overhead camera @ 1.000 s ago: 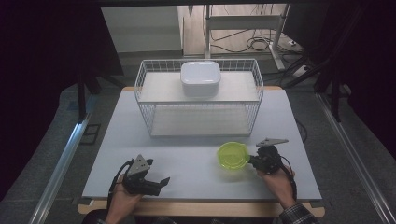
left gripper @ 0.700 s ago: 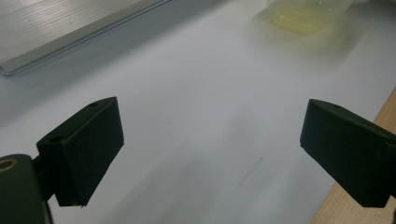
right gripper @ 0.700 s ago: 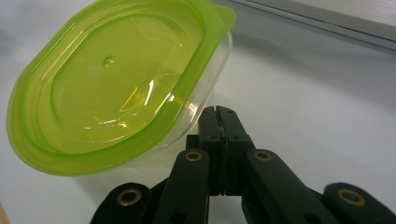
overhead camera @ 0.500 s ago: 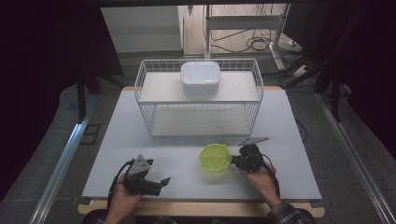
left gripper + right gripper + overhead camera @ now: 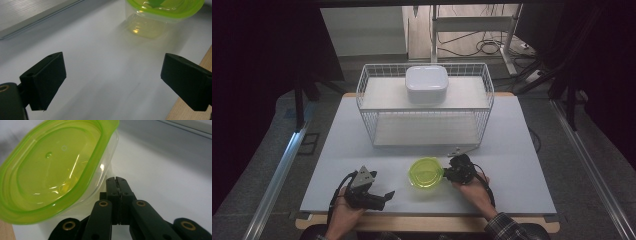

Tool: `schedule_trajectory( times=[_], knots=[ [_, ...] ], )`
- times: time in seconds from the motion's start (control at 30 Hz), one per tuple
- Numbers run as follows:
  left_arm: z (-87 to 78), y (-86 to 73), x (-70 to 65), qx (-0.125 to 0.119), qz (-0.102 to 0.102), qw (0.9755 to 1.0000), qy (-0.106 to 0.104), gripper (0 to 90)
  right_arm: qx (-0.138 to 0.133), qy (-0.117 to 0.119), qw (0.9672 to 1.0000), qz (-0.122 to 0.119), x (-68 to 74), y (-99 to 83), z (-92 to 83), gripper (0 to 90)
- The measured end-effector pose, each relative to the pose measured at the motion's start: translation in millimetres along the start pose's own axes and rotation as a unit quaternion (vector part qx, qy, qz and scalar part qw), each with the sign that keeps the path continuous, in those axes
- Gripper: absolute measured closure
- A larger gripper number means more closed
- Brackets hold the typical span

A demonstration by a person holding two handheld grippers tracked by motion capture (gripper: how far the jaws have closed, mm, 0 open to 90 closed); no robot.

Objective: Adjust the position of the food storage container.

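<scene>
Container: one green-lidded tub (image 5: 426, 172) was seen on the white table (image 5: 522, 165), in front of the wire basket (image 5: 484, 107).
Right gripper (image 5: 451, 172): jaws were shut with nothing between them, tips pressed against the tub's side wall under the lid rim.
Left gripper (image 5: 382, 196): jaws were spread wide and empty, well apart from the tub.
Advice: the push is best kept low and steady, so the tub is slid rather than tipped.
Count: two grippers, one tub, one basket, one white box (image 5: 427, 84) on the basket.
</scene>
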State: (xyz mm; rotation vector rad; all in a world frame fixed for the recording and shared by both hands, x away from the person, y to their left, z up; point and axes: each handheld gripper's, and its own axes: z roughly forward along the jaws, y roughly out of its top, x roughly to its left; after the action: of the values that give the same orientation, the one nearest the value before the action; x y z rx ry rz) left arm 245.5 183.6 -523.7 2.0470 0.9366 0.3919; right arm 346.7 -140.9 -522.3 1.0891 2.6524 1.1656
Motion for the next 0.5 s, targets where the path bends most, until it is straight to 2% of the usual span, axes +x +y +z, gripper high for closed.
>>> schedule_trajectory(
  times=[0.07, 0.1, 0.23, 0.27, 0.37, 0.43, 0.47, 0.5],
  knots=[
    [0.1, 0.0, -0.2, 0.000, 0.000, 1.0000, 0.000, 5.8, 0.001, 0.003, 1.0000, -0.007, 2.8, 2.5, 4.9, 89.6],
    [-0.1, 0.0, -0.3, 0.000, 0.001, 1.0000, -0.001, 5.8, 0.004, 0.000, 0.9998, -0.017, 6.6, 5.2, 9.1, 89.6],
    [-0.4, 0.0, -0.4, -0.001, 0.002, 1.0000, -0.001, 5.8, 0.009, -0.012, 0.9994, -0.032, 8.3, 5.6, 9.4, 89.4],
    [-0.6, 0.0, -0.4, -0.001, 0.001, 1.0000, -0.002, 5.8, 0.010, -0.028, 0.9987, -0.041, 6.9, 5.2, 6.3, 87.8],
    [-0.8, 0.0, -0.7, -0.002, 0.002, 1.0000, -0.002, 5.8, 0.006, -0.036, 0.9985, -0.041, 3.8, 5.3, 1.2, 83.8],
    [-0.6, 0.0, -0.9, -0.001, 0.003, 1.0000, -0.003, 5.8, 0.006, -0.059, 0.9960, -0.068, 3.1, 5.6, -6.1, 75.7],
    [-0.4, -0.1, -1.0, -0.001, 0.003, 1.0000, -0.003, 5.8, 0.006, -0.059, 0.9960, -0.068, 3.1, 5.6, -6.1, 75.7],
    [-0.2, -0.2, -1.2, -0.001, 0.004, 1.0000, -0.004, 5.8, 0.006, -0.071, 0.9944, -0.078, 3.3, 5.2, -12.1, 70.1]
  ],
)
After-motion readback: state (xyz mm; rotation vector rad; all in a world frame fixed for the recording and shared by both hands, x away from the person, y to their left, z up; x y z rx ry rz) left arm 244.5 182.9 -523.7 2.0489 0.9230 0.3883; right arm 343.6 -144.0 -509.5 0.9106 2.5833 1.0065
